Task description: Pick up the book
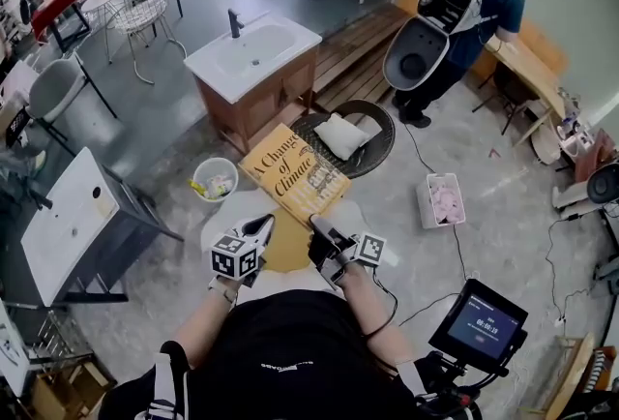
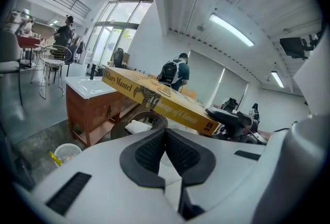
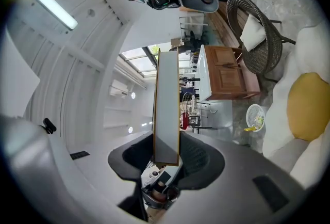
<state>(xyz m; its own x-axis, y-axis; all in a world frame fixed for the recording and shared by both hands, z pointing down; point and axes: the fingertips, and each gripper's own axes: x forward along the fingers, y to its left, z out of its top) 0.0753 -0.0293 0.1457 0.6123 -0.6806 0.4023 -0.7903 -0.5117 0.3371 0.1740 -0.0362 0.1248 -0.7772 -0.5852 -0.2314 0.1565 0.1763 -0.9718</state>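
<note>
Here the book (image 1: 295, 174), a yellow hardback, is off the table (image 1: 221, 213) and in the air, slanted, with its cover facing up in the head view. The right gripper (image 1: 317, 223) has it by the near edge. In the right gripper view the jaws are closed on it, part-way apart with the book (image 3: 166, 109) filling the gap, and its pale page edge runs straight away from the right gripper (image 3: 166, 153). The book hangs over the table's far edge and reaches out beyond it, toward a wicker chair (image 1: 372, 152) with a white cushion (image 1: 340, 135). A yellow mat (image 1: 287, 254) lies at the middle of the tabletop, below the book's near edge. The left gripper (image 1: 263, 226) is over the left part of the tabletop, its tips near the book's near edge but not touching it. In the left gripper view its jaws are together at the tips with nothing between them, and the book (image 2: 160, 101) slants across above and beyond the left gripper (image 2: 165, 130), spine toward the camera. On the floor past the table's left edge stands a white bin (image 1: 215, 179), and behind it a wooden cabinet with a white basin (image 1: 253, 55). A person (image 1: 488, 7) with a backpack stands at a bench far off at the upper right.
</note>
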